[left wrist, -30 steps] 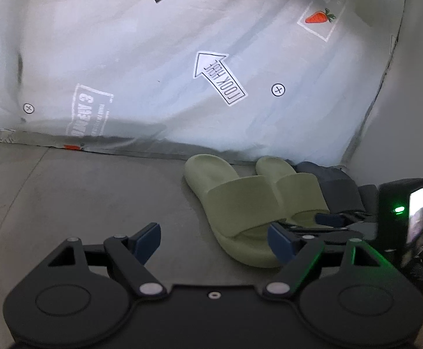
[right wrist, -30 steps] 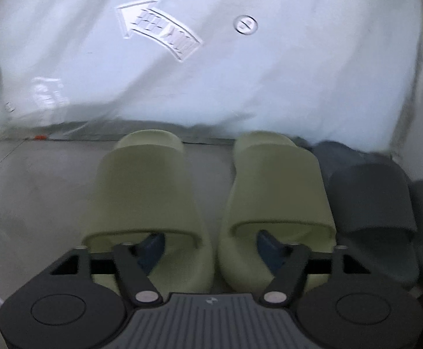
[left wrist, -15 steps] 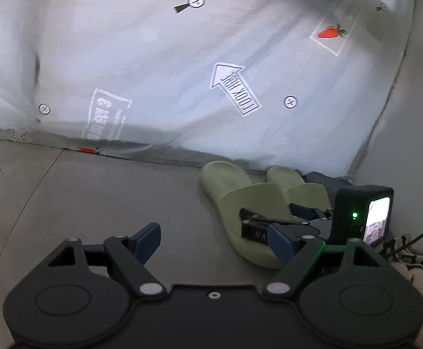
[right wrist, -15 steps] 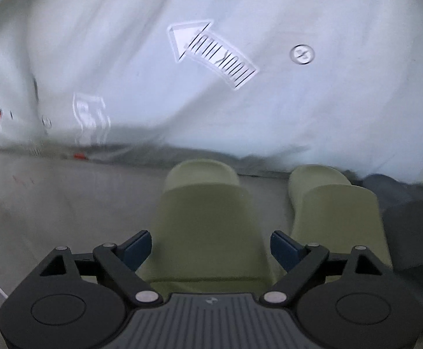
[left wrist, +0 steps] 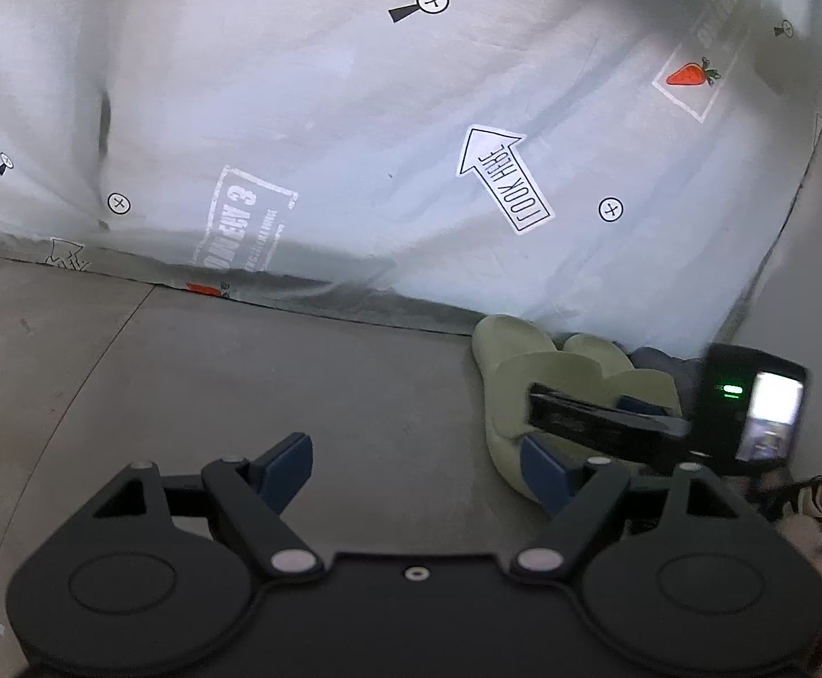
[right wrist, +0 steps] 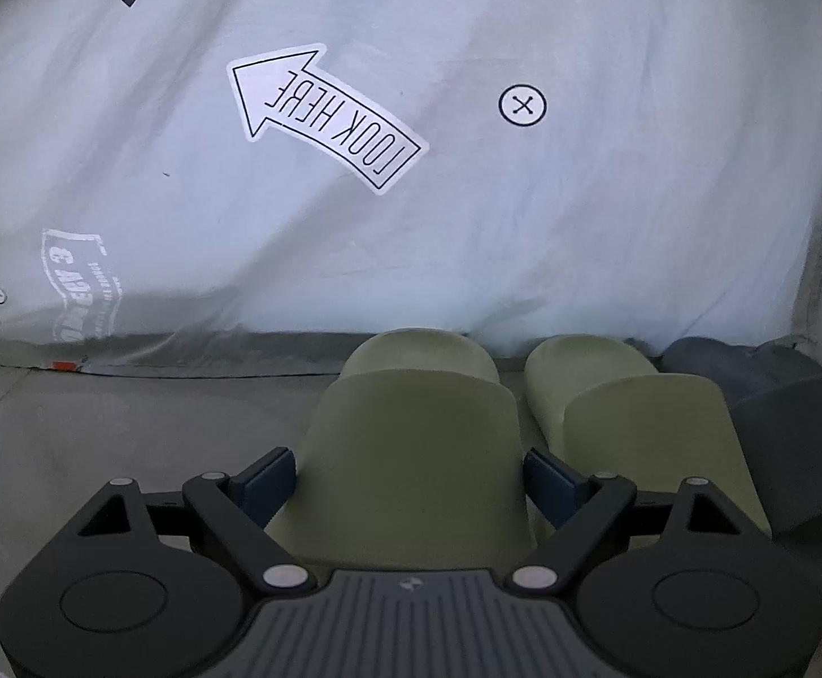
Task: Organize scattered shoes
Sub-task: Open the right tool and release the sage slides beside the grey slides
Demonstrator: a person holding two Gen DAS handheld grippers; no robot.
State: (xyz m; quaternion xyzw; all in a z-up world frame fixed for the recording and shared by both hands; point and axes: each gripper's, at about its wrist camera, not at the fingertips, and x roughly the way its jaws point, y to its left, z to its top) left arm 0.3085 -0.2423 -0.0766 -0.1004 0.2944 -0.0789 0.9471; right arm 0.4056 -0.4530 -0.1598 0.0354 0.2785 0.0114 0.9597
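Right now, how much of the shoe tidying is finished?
Done: two green slides and grey slides sit in a row along the sheet. In hand: nothing; right tongs straddle the left green slide, open. Left: no other shoes visible.

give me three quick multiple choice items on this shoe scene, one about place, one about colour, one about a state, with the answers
1. Where does the pair of pale green foam slide sandals sit?
A. on the grey floor against the printed sheet
B. on top of the sheet
C. stacked on each other

2. What colour are the slides right of the green pair in the right wrist view?
A. red
B. dark grey
C. white

3. How does the left gripper stand?
A. shut on a sandal
B. shut with nothing in it
C. open over bare floor

Answers:
1 A, their toes lie at the hem of the printed sheet, soles on the grey floor.
2 B, the right wrist view shows dark grey straps there.
3 C, its blue pads stand apart with only floor between them.
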